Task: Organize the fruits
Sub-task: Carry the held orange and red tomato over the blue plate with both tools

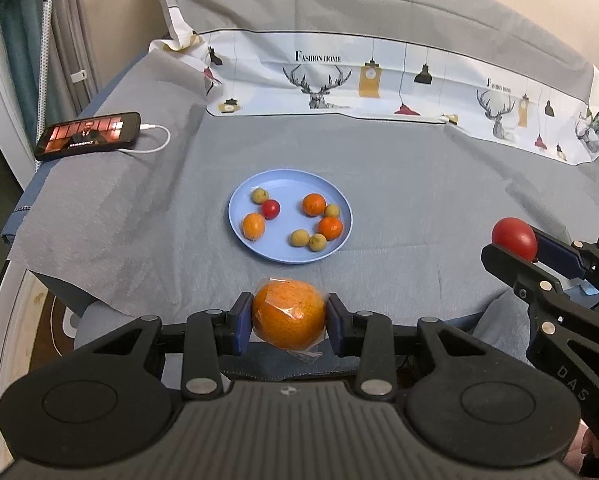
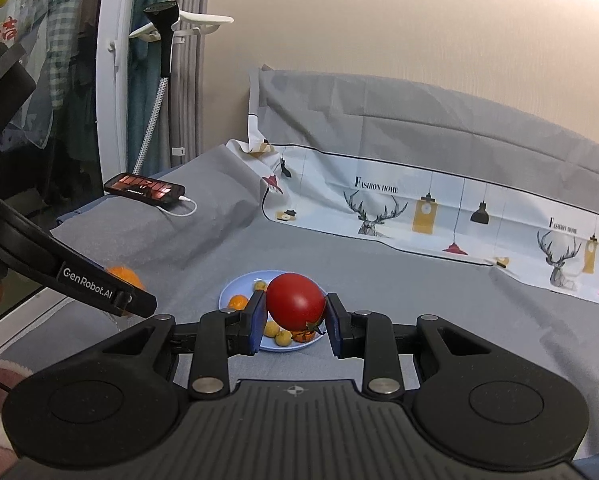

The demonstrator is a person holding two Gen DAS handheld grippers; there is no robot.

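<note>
A blue plate (image 1: 239, 196) lies on the grey cloth and holds several small fruits: oranges, yellowish longans and a small red tomato (image 1: 270, 209). My left gripper (image 1: 289, 315) is shut on a large orange in plastic wrap (image 1: 288, 312), held above the cloth in front of the plate. My right gripper (image 2: 296, 312) is shut on a red tomato (image 2: 295, 301), held above the plate (image 2: 229, 290). The right gripper and its tomato (image 1: 514, 236) also show at the right of the left wrist view. The wrapped orange (image 2: 124, 274) peeks out behind the left gripper in the right wrist view.
A phone (image 1: 87, 135) with a lit screen and a white cable lies at the far left of the cloth. A printed white sheet (image 1: 379, 80) runs along the back. The cloth's front edge drops off just below the left gripper.
</note>
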